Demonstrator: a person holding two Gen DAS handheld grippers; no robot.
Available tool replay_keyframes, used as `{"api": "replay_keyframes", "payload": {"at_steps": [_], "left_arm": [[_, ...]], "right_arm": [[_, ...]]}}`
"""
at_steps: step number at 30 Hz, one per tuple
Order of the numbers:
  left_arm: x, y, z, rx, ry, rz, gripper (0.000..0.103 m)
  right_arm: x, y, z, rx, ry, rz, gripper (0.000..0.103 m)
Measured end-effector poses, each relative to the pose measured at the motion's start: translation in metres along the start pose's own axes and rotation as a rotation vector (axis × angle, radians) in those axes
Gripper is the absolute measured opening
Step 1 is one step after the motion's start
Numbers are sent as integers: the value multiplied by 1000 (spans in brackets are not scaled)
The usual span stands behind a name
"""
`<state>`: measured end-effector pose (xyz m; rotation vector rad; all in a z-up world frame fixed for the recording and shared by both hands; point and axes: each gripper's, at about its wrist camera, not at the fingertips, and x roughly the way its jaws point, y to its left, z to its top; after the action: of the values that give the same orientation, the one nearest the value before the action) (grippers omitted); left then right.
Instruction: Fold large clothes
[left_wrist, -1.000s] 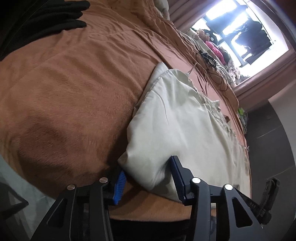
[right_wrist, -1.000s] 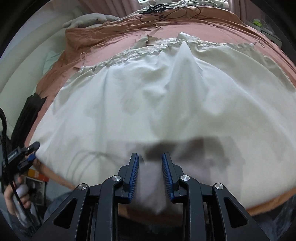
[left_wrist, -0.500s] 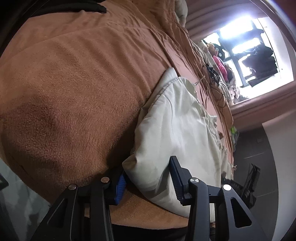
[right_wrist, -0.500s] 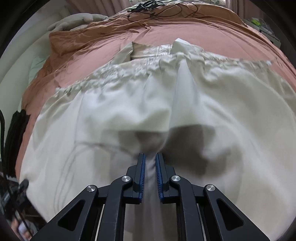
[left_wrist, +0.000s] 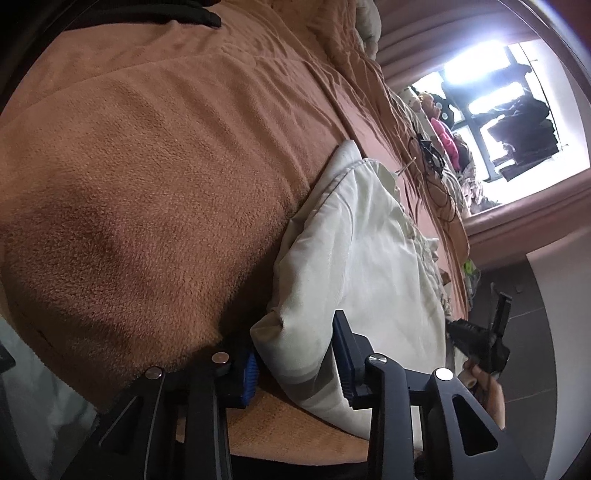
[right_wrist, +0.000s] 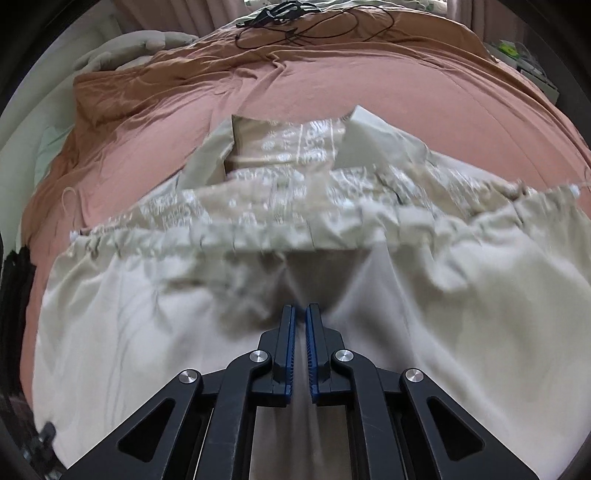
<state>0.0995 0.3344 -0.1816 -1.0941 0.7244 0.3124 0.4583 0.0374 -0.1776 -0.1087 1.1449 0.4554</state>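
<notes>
A large cream garment (right_wrist: 155, 332) with a lace-patterned band (right_wrist: 295, 173) lies on a brown bed cover (right_wrist: 332, 85). My right gripper (right_wrist: 301, 314) is shut on a pinched ridge of its cloth and lifts it. In the left wrist view the same garment (left_wrist: 362, 266) lies folded on the bed cover (left_wrist: 147, 184). My left gripper (left_wrist: 295, 354) is open, its blue pads on either side of the garment's near corner. The right gripper (left_wrist: 480, 339) and the hand holding it show at the far right of that view.
Black cables (right_wrist: 295, 22) lie at the far end of the bed. A dark cloth (left_wrist: 177, 11) lies at the bed's top edge. A bright window (left_wrist: 491, 74) and soft toys (left_wrist: 439, 125) are beyond. Grey floor (left_wrist: 532, 325) is at right.
My right gripper has closed on the cloth and pulled it up and toward me, bunching the garment and exposing the lace band. My left gripper moved slightly closer around the corner and stays open.
</notes>
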Motion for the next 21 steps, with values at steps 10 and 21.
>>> {"api": "replay_keyframes", "payload": {"at_steps": [10,21], "left_arm": [[-27,-34,6,85,-34,-83,14],[-58,-105,10,199,-74,-207,12]], "right_arm": [[-81,-6,-88,-38,-88,107,37],[-111,2,-168,-32,-68,209,15]]}}
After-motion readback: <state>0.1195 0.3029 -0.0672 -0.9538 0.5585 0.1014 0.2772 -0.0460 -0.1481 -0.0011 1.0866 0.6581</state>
